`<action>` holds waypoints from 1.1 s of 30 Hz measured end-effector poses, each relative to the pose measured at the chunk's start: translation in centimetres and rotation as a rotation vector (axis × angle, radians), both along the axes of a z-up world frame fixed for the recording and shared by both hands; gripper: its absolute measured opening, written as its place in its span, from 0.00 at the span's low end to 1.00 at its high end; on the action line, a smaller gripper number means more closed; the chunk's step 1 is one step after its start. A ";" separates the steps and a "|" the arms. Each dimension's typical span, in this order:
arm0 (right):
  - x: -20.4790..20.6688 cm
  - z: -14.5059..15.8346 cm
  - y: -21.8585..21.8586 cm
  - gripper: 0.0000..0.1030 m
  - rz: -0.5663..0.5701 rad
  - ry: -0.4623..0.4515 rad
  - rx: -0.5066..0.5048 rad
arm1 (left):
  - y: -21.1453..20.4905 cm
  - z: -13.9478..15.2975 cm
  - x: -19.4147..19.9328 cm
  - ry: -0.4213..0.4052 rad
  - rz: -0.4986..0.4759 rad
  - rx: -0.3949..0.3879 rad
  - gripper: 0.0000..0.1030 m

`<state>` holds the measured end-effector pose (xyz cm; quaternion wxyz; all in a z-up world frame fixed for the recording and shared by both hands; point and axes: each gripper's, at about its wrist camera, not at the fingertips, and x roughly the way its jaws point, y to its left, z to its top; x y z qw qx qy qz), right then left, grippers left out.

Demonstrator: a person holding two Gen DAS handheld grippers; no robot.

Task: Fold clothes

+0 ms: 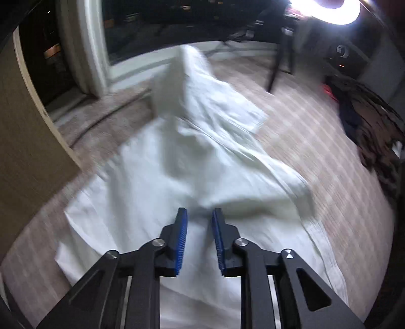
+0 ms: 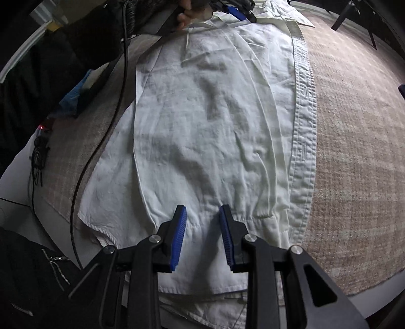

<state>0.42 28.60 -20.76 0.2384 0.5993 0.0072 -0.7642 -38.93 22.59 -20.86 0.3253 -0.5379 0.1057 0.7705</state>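
While my left claw (image 1: 200,215) hangs over the white shirt (image 1: 192,162), its blue pads (image 1: 182,235) stand apart with a narrow gap between them and nothing caught in that gap. From the left wrist view the shirt lies spread on a beige checked rug (image 1: 329,157), rumpled through the middle, with one part of the cloth lifted up at the far end near a window frame (image 1: 88,50); that view is blurred, so I cannot tell what lifts it. A dark heap of clothes (image 1: 367,126) sits near the rug's right edge, well apart from the shirt, and a chair leg (image 1: 276,68) stands beyond it.

My right claw (image 2: 202,212) hovers low over the nearer end of the same shirt (image 2: 207,121), its pads (image 2: 179,235) likewise parted a little and gripping nothing. Here the shirt lies flat, one panel folded over another, and its button placket (image 2: 303,121) runs along the right side, just beside the bare rug (image 2: 354,139). At the far end of the shirt a hand (image 2: 189,15) holds the other tool, touching the cloth near the collar. A black cable (image 2: 108,126) curves across the left edge of the rug, beside a dark sleeve (image 2: 38,265) with a zip.
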 end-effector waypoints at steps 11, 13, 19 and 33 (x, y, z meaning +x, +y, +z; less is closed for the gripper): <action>0.0 0.6 3.3 0.26 -0.008 -0.007 -0.040 | 4.9 -0.6 -3.7 0.019 -0.032 0.019 0.18; 0.1 0.5 3.8 0.26 -0.016 -0.009 -0.056 | 4.6 -0.1 -4.3 0.005 0.001 0.041 0.18; 0.9 0.8 5.7 0.26 -0.025 -0.020 -0.097 | 3.1 2.4 0.5 -0.024 -0.098 0.090 0.18; 5.0 5.4 16.1 0.45 -0.216 0.033 -0.147 | -16.0 11.0 20.4 -0.070 -0.047 0.130 0.36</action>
